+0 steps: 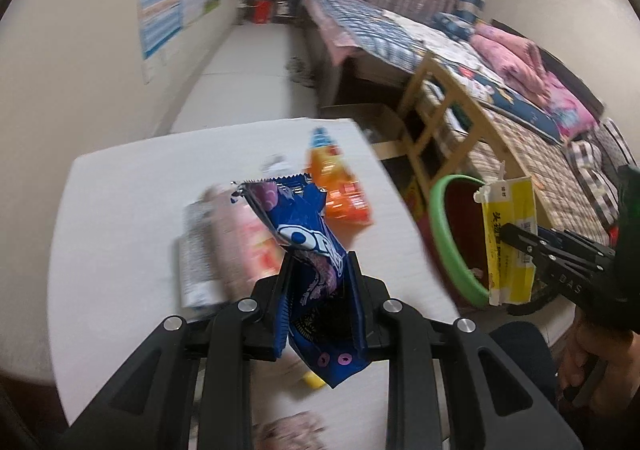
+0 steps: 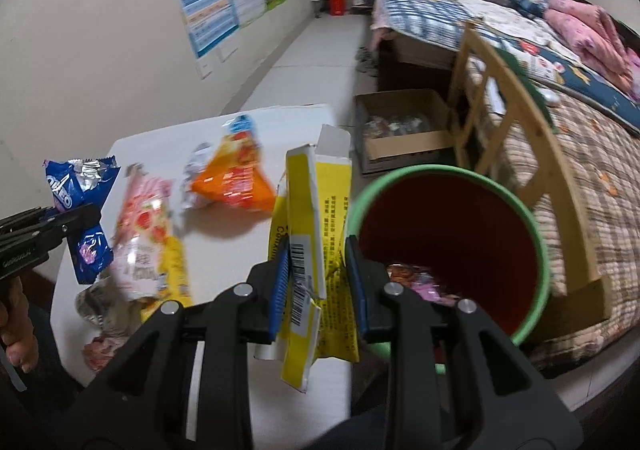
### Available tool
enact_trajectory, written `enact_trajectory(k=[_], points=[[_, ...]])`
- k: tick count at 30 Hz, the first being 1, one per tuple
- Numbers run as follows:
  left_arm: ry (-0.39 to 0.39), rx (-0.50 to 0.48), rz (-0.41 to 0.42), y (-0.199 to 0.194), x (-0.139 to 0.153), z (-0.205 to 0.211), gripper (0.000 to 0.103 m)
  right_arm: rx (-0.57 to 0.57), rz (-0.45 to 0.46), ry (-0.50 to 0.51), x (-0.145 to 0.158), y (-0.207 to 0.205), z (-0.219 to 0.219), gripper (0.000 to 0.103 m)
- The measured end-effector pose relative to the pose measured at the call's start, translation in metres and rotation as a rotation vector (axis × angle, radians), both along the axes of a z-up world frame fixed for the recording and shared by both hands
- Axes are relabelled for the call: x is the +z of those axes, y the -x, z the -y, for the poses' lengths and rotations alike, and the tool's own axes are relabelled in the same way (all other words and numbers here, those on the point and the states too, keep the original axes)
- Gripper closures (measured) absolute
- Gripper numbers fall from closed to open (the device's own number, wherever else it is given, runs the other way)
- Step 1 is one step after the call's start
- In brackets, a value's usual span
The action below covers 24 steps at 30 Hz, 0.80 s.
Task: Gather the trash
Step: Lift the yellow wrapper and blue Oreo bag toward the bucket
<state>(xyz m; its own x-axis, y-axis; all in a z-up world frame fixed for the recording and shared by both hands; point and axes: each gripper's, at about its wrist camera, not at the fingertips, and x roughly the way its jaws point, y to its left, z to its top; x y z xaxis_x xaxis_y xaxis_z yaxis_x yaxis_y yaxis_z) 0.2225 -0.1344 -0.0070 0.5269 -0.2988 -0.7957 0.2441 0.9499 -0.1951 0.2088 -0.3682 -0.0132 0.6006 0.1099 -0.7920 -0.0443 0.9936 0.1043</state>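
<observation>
My left gripper [image 1: 320, 270] is shut on a blue Oreo wrapper [image 1: 304, 234], held above the white table [image 1: 120, 210]. The same wrapper [image 2: 80, 210] shows at the left of the right wrist view, in the left gripper [image 2: 86, 216]. My right gripper [image 2: 318, 270] is shut on a flattened yellow carton [image 2: 308, 226], just left of the rim of a red bin with a green rim [image 2: 460, 218]. From the left wrist view the carton [image 1: 510, 234] hangs over the bin [image 1: 452, 234], pinched by the right gripper [image 1: 506, 232]. The bin holds some wrappers at the bottom.
An orange snack bag [image 2: 232, 178], a pink and white wrapper [image 2: 144, 234] and crumpled foil [image 2: 100, 302] lie on the table. A wooden chair [image 2: 504, 130], an open cardboard box [image 2: 404, 130] on the floor and a bed [image 2: 580, 110] stand to the right.
</observation>
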Motion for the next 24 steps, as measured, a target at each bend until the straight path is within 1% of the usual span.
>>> enact_trajectory(k=[9, 17, 24], points=[[0.013, -0.138, 0.008, -0.015, 0.003, 0.082, 0.081, -0.114, -0.002, 0.012, -0.005, 0.0, 0.07, 0.076], [0.022, -0.256, -0.007, -0.026, -0.001, 0.149, 0.081, -0.166, -0.024, -0.001, -0.024, 0.002, 0.109, 0.076], [0.035, -0.348, -0.036, -0.033, -0.011, 0.203, 0.081, -0.197, -0.045, -0.015, -0.039, 0.005, 0.133, 0.076]])
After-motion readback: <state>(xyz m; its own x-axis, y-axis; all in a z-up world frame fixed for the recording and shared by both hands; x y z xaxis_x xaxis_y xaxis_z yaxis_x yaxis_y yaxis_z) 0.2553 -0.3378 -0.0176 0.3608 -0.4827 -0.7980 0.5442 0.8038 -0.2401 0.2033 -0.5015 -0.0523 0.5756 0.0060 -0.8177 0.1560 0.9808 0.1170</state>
